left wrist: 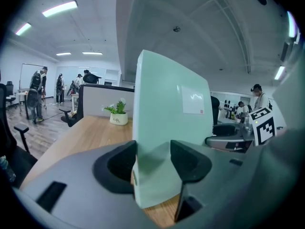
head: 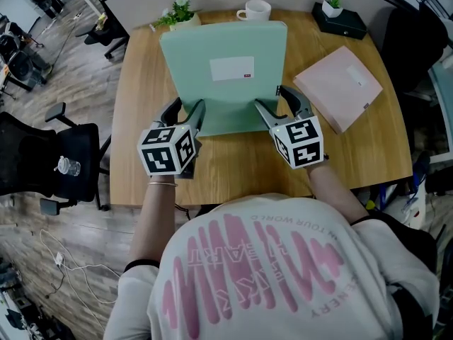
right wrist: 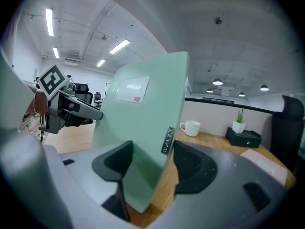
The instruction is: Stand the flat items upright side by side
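Jaws first: left gripper [head: 187, 110] and right gripper [head: 279, 101] are both closed down to the thickness of the green folder [head: 216, 94]. One has each bottom corner, pads pressing front & back. So it's a two-handed hold, nothing loose.

The folder's mid-table [head: 233, 168], right in front of the person. It's tipped up close to upright, w/ the label side facing them. Bottom edge looks like it's on the wood or just off it, can't tell which tbh.

Progress imo: not even halfway. Green one is nearly stood up, but it hasn't been let go yet, so I wouldn't call it done. The pink folder [head: 340, 87] is lying flat on the right side of the table, well apart from the green one, untouched afaict.

What's left:
- get green standing on its own, then open both jaws
- go grab pink, tip it up & park it right beside green

Mug [head: 255, 10] and plant [head: 180, 13] sit at the far edge behind the green folder, prob not in the way.
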Available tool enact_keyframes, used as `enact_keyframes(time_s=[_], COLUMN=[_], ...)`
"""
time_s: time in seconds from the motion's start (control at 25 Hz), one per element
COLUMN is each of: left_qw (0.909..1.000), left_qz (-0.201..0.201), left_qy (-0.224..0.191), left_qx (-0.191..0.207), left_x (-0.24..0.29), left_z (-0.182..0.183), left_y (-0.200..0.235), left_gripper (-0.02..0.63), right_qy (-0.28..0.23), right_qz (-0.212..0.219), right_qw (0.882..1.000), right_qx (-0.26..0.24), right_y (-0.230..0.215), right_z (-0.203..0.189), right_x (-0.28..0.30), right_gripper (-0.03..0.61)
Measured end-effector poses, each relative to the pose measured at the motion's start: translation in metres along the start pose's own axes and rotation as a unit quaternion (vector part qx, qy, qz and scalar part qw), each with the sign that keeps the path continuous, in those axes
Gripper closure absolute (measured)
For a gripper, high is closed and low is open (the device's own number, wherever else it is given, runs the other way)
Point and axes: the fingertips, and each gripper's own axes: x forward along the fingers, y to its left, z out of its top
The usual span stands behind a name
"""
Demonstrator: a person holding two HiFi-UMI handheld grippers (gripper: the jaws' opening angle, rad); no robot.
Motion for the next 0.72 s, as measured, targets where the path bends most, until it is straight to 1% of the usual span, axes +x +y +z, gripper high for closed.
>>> enact_keyframes(time_s=[0.24,0.4,0.72], left_qw=[0.9999,0.9997,0.9996], left_qz=[0.005,0.014,0.015], left_qy=[-0.008,-0.02,-0.02], left_qx=[0.01,0.008,0.016], left_x=[-0.006,-0.013,-0.024], left_z=[-0.004,-0.006,-0.01], left_y=[-0.001,-0.004,-0.008], left_gripper=[0.383,0.382,0.383], right_qy=[-0.009,-0.017,-0.024], right_qz=[-0.001,-0.001,-0.004], right_qw=[1.0,1.0,0.999], right_qx=[-0.01,-0.015,-0.022], right_y=[0.004,0.008,0.013], right_z=[-0.002,-0.002,-0.003], right_x=[-0.004,-0.009,-0.017], right_gripper=[0.308,0.308,0.308])
